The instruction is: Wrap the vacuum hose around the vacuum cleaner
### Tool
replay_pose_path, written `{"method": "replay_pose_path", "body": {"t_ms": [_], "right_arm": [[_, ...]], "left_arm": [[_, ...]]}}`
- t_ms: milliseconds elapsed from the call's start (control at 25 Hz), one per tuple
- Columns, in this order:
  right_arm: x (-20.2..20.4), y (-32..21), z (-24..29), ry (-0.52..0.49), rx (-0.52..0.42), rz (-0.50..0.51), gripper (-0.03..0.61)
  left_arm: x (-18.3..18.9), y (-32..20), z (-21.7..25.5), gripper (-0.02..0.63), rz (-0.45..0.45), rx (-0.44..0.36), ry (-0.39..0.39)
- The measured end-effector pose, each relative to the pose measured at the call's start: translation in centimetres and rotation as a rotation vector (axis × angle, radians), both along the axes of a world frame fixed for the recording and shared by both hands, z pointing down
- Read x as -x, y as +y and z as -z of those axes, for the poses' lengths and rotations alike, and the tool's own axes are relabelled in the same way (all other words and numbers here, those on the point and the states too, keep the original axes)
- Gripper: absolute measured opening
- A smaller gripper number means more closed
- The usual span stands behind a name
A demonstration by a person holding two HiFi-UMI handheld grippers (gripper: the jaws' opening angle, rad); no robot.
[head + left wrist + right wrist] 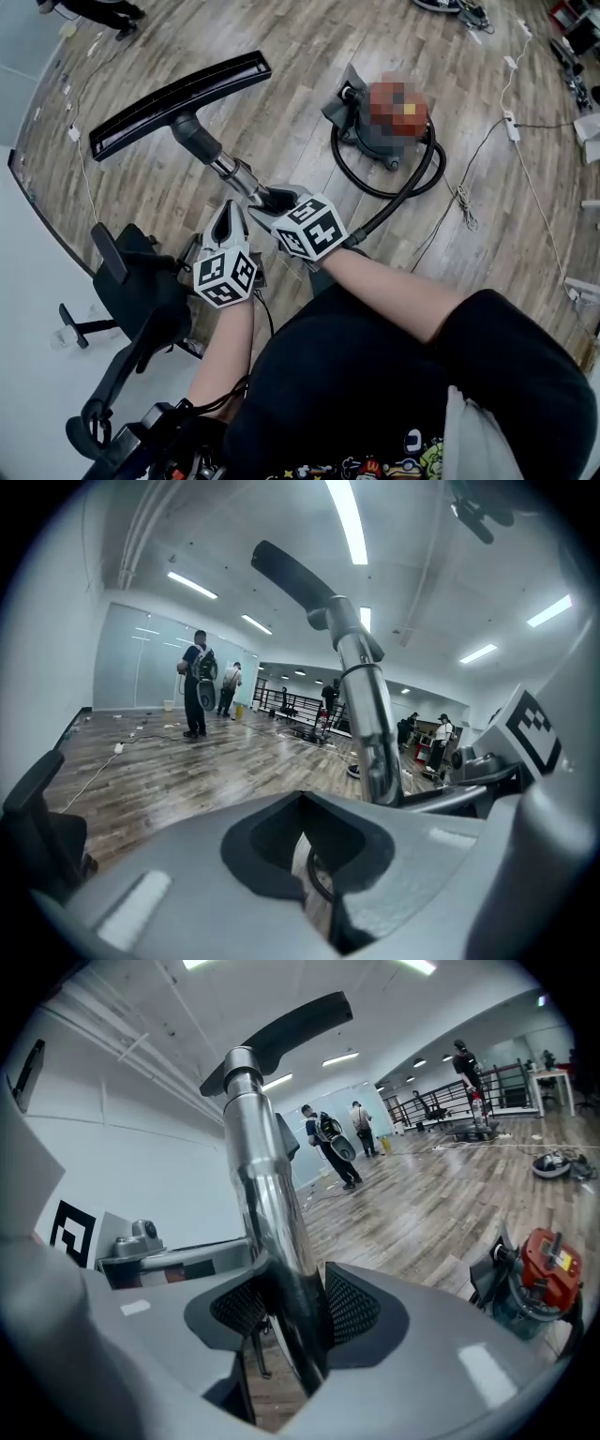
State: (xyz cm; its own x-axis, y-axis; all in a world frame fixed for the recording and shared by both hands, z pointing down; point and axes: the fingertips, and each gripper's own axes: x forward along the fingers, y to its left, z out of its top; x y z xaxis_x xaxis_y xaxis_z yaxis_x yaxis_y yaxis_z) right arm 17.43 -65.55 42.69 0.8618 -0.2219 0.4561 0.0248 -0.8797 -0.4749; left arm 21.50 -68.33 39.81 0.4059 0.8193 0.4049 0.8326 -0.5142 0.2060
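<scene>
The grey vacuum cleaner (pixel 375 127) with a red top stands on the wood floor; it also shows low right in the right gripper view (pixel 534 1283). Its black hose (pixel 412 183) curves from the body round to the metal wand (pixel 228 167), which ends in a wide black floor nozzle (pixel 178 98). My right gripper (pixel 272 200) is shut on the wand (pixel 272 1232), and its pads (pixel 352 1302) press both sides of the tube. My left gripper (pixel 230 214) hangs just left of the wand (pixel 367 724), jaws together with nothing between them (pixel 305 864).
A black office chair (pixel 131 291) stands close at my left, beside a white wall (pixel 28 309). Cables and a power strip (pixel 511 125) lie on the floor to the right. People (pixel 197 682) stand far across the room.
</scene>
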Motion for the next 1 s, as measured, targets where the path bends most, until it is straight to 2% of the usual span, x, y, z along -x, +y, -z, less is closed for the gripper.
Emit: {"method": "replay_pose_path", "body": {"t_ms": [360,680,1000], "right_arm": [[-9.1,11.2,0.0,0.006,-0.033,-0.181,0.212],[-15.0,17.5,-1.4,-0.015,0.001,-0.388,0.213],[-22.6,20.9,-1.2,-0.055,0.070,-0.562,0.213]], "left_arm": [[-9.8,13.1,-0.5,0.000,-0.166,-0.046,0.010],[-16.0,20.2,-2.8,0.000,-0.385,-0.066,-0.011],[-24.2,25.2,-1.5,0.000,-0.604,-0.043,-0.022]]}}
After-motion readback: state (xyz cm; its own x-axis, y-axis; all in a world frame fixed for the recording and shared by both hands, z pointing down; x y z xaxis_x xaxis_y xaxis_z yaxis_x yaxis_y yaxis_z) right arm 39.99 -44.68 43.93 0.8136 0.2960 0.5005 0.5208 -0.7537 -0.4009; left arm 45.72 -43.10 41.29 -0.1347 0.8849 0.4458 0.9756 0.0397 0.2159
